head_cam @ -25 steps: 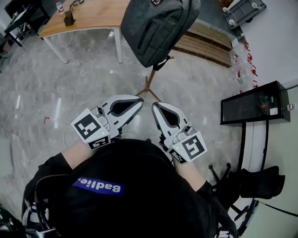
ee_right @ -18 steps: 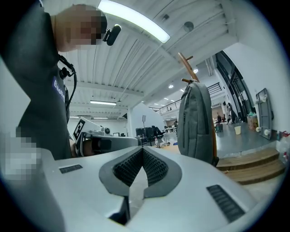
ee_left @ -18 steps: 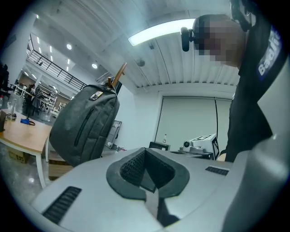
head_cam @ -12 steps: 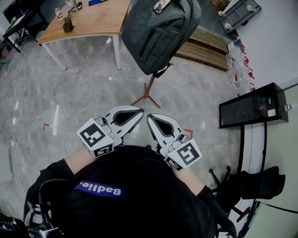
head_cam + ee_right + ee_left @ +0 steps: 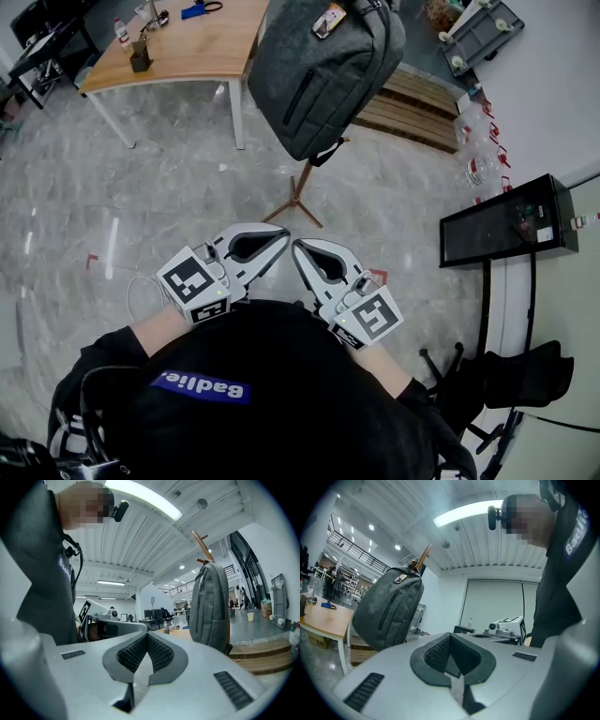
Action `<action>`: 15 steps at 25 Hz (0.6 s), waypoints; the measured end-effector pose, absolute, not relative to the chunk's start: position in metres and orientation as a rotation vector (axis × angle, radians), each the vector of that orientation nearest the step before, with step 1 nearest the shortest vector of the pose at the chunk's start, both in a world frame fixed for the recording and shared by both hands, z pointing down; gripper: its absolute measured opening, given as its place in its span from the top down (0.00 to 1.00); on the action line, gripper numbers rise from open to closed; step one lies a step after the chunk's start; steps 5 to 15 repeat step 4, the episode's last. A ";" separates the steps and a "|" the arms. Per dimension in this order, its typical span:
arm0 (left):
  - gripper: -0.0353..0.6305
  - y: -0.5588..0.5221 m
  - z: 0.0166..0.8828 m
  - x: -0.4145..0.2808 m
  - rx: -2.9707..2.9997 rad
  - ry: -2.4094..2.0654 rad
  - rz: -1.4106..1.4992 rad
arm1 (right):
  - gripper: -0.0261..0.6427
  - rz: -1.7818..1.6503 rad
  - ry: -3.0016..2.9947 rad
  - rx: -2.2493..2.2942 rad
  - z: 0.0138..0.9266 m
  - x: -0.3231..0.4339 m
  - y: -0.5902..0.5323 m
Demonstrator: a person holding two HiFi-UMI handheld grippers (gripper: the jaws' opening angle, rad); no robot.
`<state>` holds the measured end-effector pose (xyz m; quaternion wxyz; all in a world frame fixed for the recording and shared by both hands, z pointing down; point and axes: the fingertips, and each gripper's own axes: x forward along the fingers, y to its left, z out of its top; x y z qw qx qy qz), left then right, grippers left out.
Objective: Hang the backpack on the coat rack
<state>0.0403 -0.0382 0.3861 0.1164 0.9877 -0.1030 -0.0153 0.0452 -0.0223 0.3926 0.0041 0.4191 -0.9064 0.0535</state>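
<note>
The backpack (image 5: pixel 323 75) is hanging on the coat rack (image 5: pixel 298 192) at the top middle; lower down, the left tool (image 5: pixel 279 243) and right tool (image 5: pixel 298 251) are resting closed, holding nothing

A blue patch (image 5: pixel 199 386) on the chest of the person's black top (image 5: pixel 281 412) is carrying white letters that are reading "Badlie", seen upside down from the head view. In the left gripper view the same white lettering (image 5: pixel 574 535) is showing on the dark cloth, running off at the picture's edge as "Badli". Print elsewhere is staying too small to read.
</note>
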 end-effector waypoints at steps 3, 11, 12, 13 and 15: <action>0.95 -0.038 0.385 0.041 2.894 -0.296 -0.042 | 0.95 0.172 -2.837 1.314 0.392 0.047 -0.023; 0.95 -0.037 0.384 0.041 2.895 -0.294 -0.041 | 0.95 0.174 -2.836 1.315 0.391 0.047 -0.023; 0.95 -0.037 0.384 0.041 2.895 -0.294 -0.041 | 0.95 0.174 -2.836 1.315 0.391 0.047 -0.023; 0.95 -0.037 0.384 0.041 2.895 -0.294 -0.041 | 0.95 0.174 -2.836 1.315 0.391 0.047 -0.023; 0.95 -0.037 0.384 0.041 2.895 -0.294 -0.041 | 0.95 0.174 -2.836 1.315 0.391 0.047 -0.023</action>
